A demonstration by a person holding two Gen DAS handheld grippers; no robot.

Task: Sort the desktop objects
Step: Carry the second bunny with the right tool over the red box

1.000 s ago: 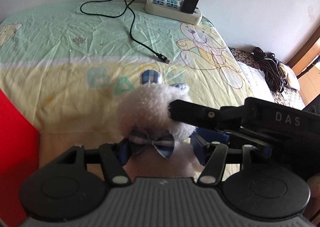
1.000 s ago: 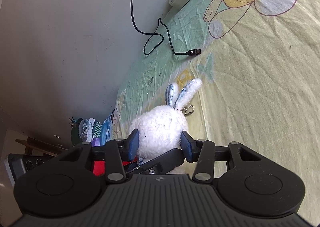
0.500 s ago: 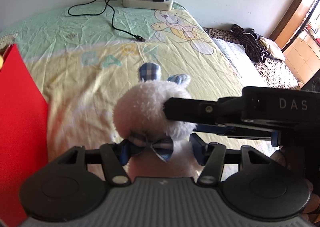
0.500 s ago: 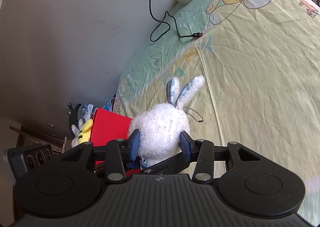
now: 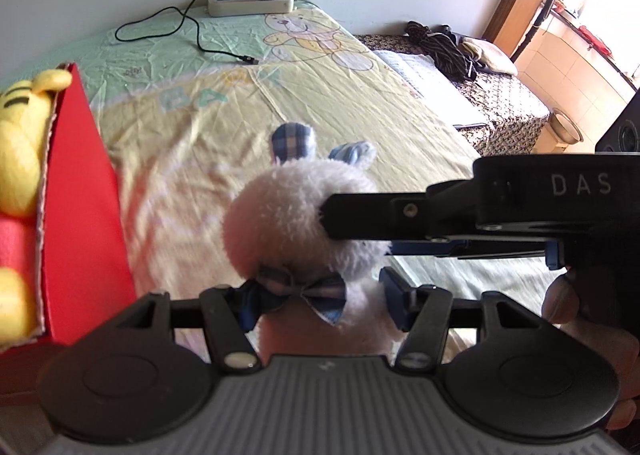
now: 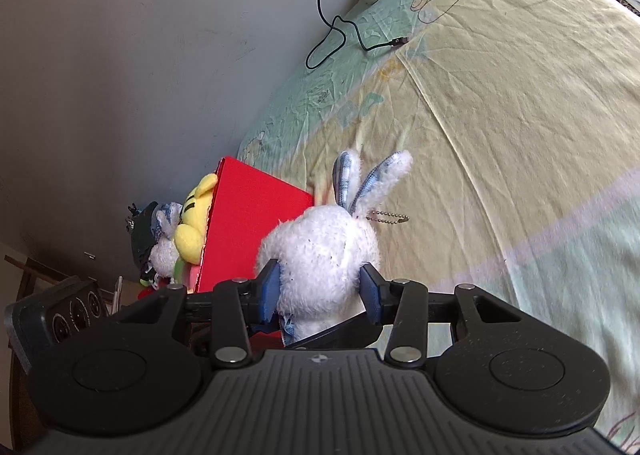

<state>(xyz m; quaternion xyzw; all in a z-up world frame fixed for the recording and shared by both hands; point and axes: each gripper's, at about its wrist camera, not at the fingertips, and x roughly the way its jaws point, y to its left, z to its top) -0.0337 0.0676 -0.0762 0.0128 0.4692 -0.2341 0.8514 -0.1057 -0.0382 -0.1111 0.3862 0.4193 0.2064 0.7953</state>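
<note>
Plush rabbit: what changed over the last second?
Both grippers carried the white plush rabbit up and toward the red box, which has come into view with the yellow plush inside. Right gripper and left gripper stay clamped on it.

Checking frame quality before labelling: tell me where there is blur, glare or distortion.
Left wrist view: doorway blown out, white plush rabbit soft, bedsheet smeared beside it. Right wrist view: rabbit sharper, wall in shade, fisheye bends the sheet.

White letters "DAS" stand on the right gripper [image 5: 356,231] (its black body); the bedsheet [image 5: 360,103] shows pale "BA".
</note>
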